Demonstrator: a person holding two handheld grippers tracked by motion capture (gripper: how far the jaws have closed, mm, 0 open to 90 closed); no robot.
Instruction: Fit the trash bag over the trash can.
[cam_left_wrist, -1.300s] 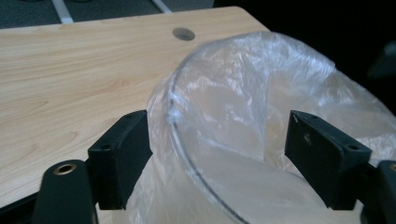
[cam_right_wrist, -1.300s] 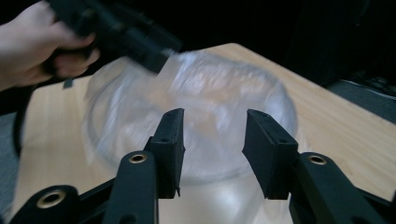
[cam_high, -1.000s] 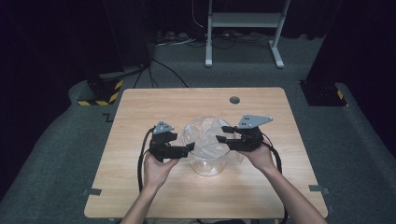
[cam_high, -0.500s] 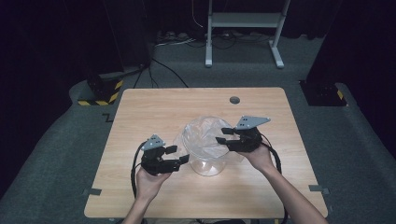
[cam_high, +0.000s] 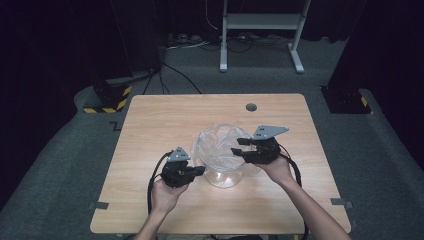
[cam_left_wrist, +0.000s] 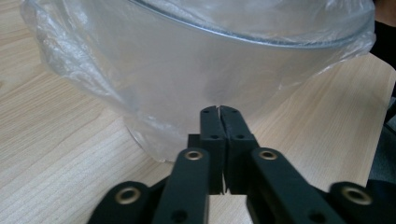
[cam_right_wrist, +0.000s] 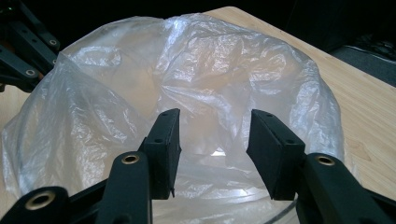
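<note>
Left gripper low beside bowl, jaws closed, empty

Both forearms are bare, no sleeves. The left gripper and the right gripper are matte black, each topped by a grey three-cornered plate (the right one larger in the high view). Black cables loop from both. Brass-coloured rivets and small black screws mark the flat, angular jaw links.

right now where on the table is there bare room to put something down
The far strip of the table between the round hole and the bag-lined bowl is bare, as are both side edges. The near middle is crowded: left gripper and right gripper flank the bowl.
</note>
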